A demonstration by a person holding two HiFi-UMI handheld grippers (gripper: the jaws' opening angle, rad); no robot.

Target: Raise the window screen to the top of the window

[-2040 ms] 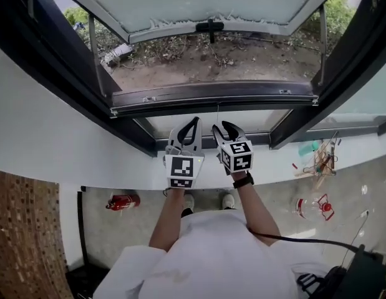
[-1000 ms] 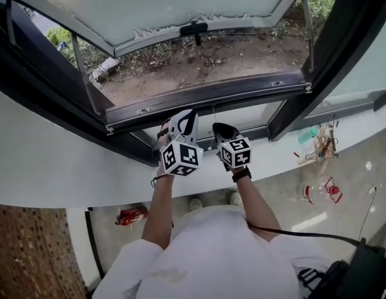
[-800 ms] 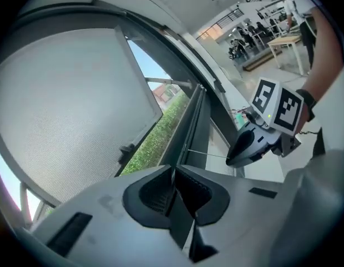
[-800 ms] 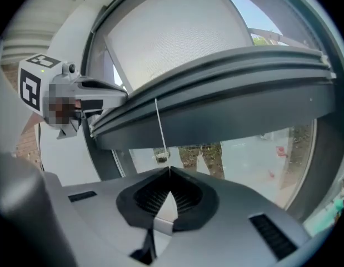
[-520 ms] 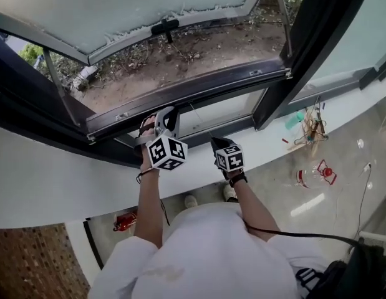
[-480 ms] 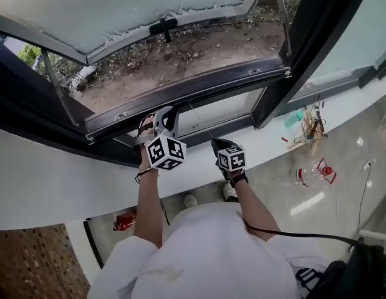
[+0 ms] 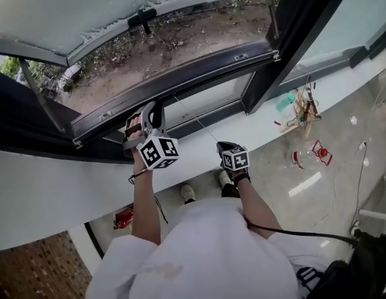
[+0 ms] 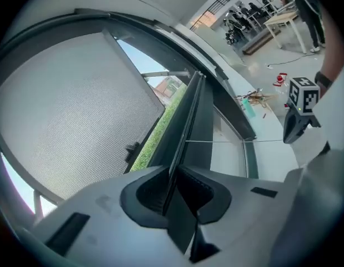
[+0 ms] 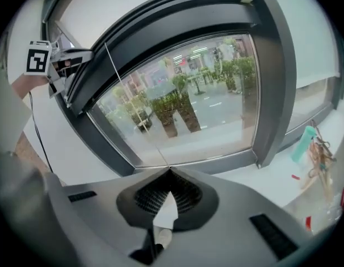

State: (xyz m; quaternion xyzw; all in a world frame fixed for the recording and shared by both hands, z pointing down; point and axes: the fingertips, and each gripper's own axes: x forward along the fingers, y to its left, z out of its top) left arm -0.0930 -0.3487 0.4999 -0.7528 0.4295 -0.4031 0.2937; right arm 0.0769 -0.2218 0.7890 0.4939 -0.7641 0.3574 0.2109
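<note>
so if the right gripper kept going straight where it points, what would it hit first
Most likely the dark bottom frame of the lower glass pane, right ahead of the right gripper. The thin cord it is shut on runs off to the upper left, though depth is unclear.

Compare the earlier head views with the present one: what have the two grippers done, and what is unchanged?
The left gripper, earlier beside the other at the sill, has moved up and left and clamps the dark screen bar. The right gripper has sunk toward the person, shut on the thin cord running up to the bar. The outer pane stays propped open.
</note>
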